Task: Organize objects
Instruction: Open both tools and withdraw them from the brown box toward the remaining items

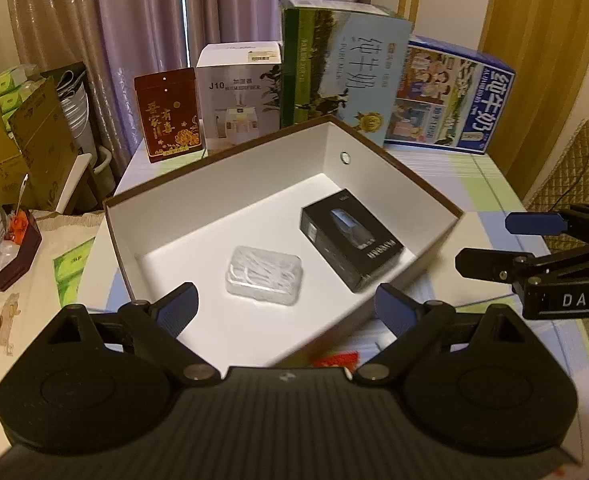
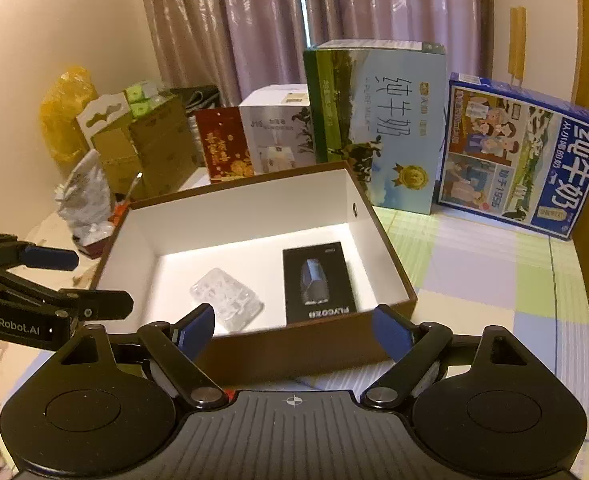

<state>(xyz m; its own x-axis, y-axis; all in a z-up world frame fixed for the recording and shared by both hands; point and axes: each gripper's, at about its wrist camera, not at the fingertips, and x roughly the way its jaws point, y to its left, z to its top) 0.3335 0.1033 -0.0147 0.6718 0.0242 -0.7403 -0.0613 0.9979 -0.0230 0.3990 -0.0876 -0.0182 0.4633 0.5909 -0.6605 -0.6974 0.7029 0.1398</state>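
Both our hand-held grippers, left (image 1: 284, 300) and right (image 2: 294, 326), hang open and empty before the open box (image 1: 378, 164) on the counter (image 2: 474, 280). Inside lie the black razor package (image 1: 350, 240) and clear plastic case (image 1: 264, 280); we judge sorting underway. Milk cartons (image 1: 346, 68) stand behind, blocking nothing.

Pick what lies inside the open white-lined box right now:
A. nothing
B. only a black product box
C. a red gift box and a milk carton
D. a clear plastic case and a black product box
D: the open box holds a clear plastic case lying beside a black product box on its white floor; both grippers are open and hold nothing.
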